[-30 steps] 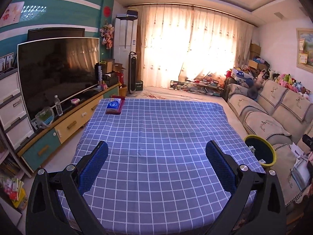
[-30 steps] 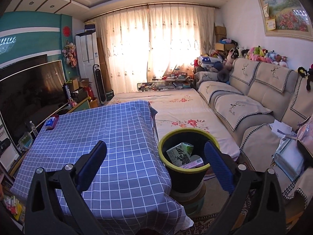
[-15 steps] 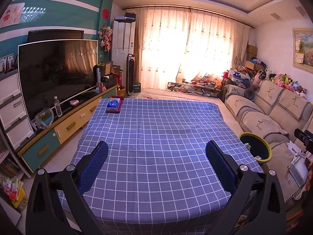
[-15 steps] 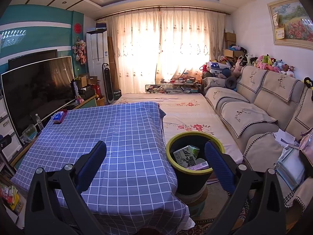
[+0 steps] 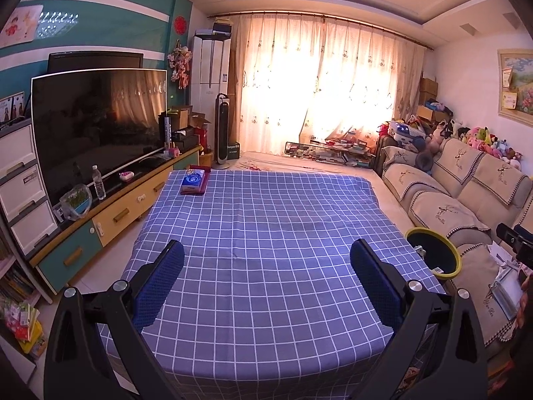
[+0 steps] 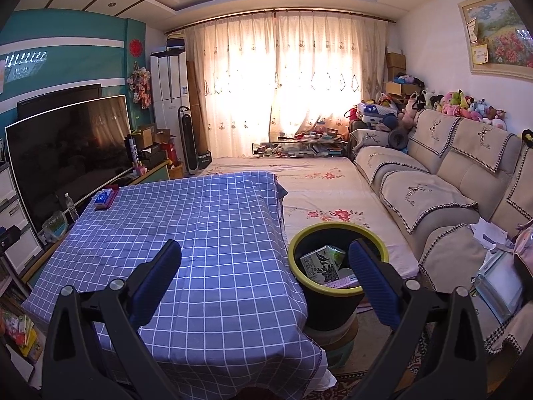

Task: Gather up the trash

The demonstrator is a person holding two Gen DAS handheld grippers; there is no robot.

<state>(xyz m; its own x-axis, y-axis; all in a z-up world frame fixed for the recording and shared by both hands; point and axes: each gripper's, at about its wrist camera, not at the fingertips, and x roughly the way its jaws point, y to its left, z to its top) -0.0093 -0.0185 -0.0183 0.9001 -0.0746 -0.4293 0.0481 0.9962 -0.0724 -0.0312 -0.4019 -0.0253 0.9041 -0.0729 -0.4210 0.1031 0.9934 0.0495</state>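
- Trash bin, black with a yellow rim, stands on the floor just off the table's right edge, near its front corner, between table and sofa. In the left wrist view only its rim shows past the cloth.
- Inside the bin: a printed carton, a pink-and-white packet and other bits, partly hidden behind a gripper finger. Trash is already collected there.
- Table under a blue checked cloth. Only thing on it is a tissue pack on a red tray at the far left corner; it looks like a household item, not litter, though I cannot be sure.
- Left gripper: fingers wide apart, nothing between them, hovering over the front edge of the table.
- Right gripper: fingers wide apart, empty, aimed across the table's front right corner toward the bin.
- Judgement: task looks finished or nearly so. No loose trash visible on the cloth; what remains, if anything, is a check of that far corner.
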